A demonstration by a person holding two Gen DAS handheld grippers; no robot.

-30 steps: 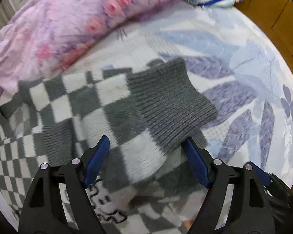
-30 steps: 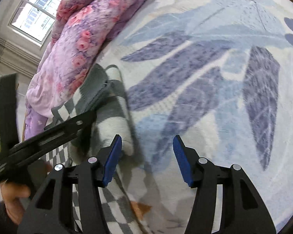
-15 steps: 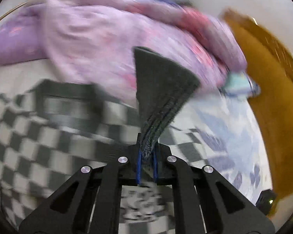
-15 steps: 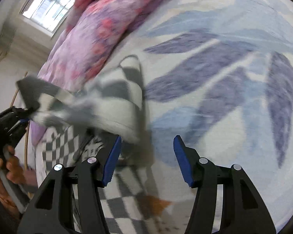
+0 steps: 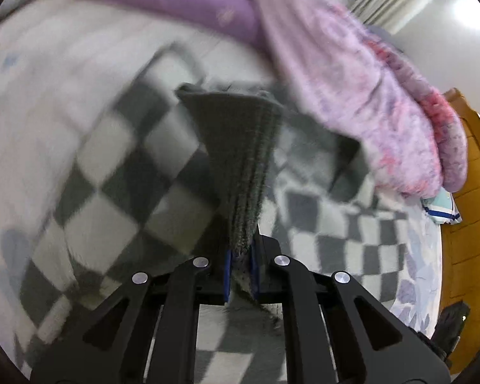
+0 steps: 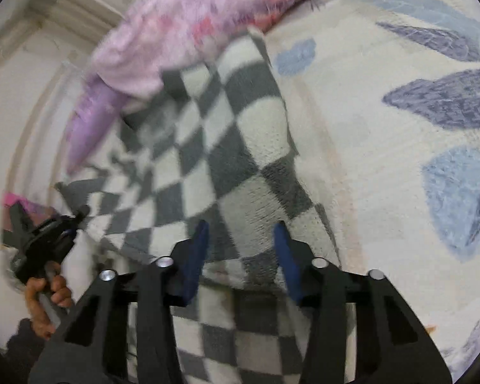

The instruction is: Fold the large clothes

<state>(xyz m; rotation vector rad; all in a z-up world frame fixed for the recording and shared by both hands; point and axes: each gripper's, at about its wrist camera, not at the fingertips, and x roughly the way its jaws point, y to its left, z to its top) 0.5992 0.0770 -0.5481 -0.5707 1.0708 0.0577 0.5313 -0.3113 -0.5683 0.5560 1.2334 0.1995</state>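
Note:
A grey and white checkered sweater (image 5: 118,192) lies spread on the bed; it also shows in the right wrist view (image 6: 227,147). My left gripper (image 5: 240,268) is shut on the sweater's dark grey ribbed cuff (image 5: 240,160), which stands up from the jaws. In the right wrist view the left gripper (image 6: 76,217) shows at the far left, held by a hand. My right gripper (image 6: 241,243) is open, its blue pads (image 6: 196,249) hovering just above the checkered fabric near the sweater's right edge.
A pink and purple floral quilt (image 5: 368,80) is piled at the back of the bed; it also shows in the right wrist view (image 6: 188,16). The leaf-print bedsheet (image 6: 400,128) spreads to the right. A wooden headboard (image 5: 470,192) and a folded teal cloth (image 5: 441,208) are at the right.
My left gripper closed on the ribbed cuff and carried it up and to the left across the sweater. My right gripper moved left over the checkered fabric, still open.

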